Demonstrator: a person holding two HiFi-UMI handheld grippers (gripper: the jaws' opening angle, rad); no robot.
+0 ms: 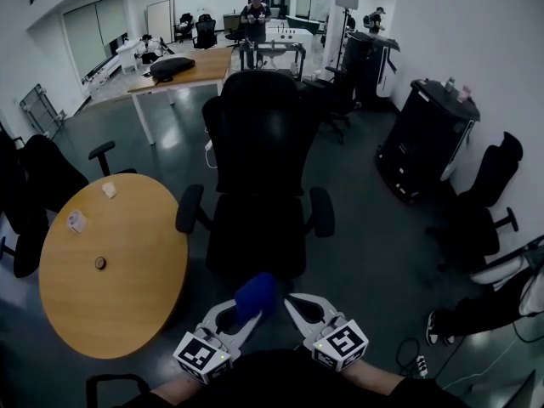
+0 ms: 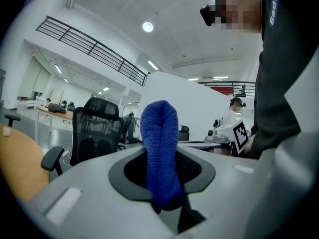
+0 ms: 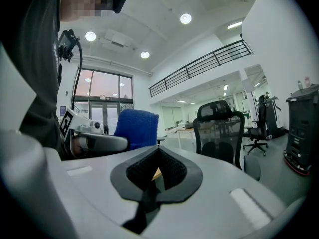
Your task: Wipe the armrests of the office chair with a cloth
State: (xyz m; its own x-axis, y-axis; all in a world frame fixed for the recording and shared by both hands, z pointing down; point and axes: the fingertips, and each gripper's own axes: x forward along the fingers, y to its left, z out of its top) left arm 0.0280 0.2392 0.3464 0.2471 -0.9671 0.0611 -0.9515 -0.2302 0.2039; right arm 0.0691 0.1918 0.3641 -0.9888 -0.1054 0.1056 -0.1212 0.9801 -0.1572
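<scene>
While the round worktop (image 1: pixel 110 266) sits off left, the left gripper (image 1: pixel 248 311) has its fingers clamped on a folded blue cloth (image 1: pixel 255 296) that pokes out past the tips. Ahead-left of the cloth is one armrest (image 1: pixel 189 208), likely the first to wipe. The office chair (image 1: pixel 259 177) faces the person, clear of both grippers. The other armrest (image 1: pixel 321 211) lies ahead-right; both run front to back. The right gripper (image 1: pixel 295 304) has its fingers together, empty, just beside the cloth.

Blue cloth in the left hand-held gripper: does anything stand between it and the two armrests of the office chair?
Nothing visible does. The cloth is clamped in the left hand-held gripper in front of the office chair. The left armrest and right armrest are both bare.
</scene>
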